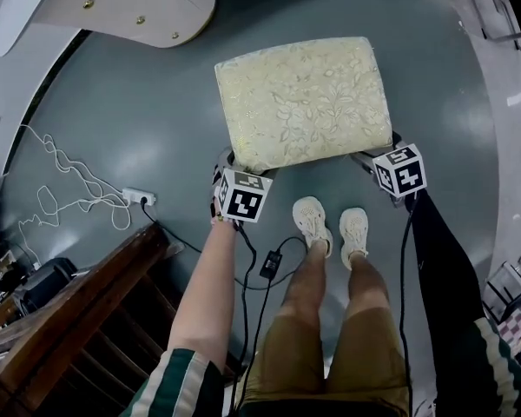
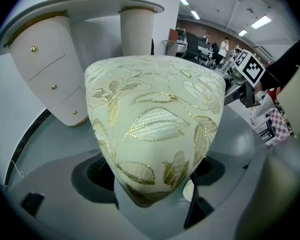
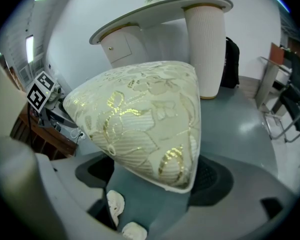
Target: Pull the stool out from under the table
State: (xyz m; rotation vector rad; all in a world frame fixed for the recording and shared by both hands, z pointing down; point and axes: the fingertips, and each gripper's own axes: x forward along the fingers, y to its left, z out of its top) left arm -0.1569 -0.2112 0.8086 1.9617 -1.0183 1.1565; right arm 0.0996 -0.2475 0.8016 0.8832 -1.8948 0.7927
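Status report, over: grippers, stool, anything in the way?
Left gripper and right gripper shut on the stool, near corners. Stool clear of the table. Person's feet close behind it.

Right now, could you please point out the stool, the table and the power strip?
stool [image 1: 304,102]: head view, middle of the cushion top.
table [image 2: 45,64]: left gripper view, a drawer front.
power strip [image 1: 135,197]: head view, its white body.
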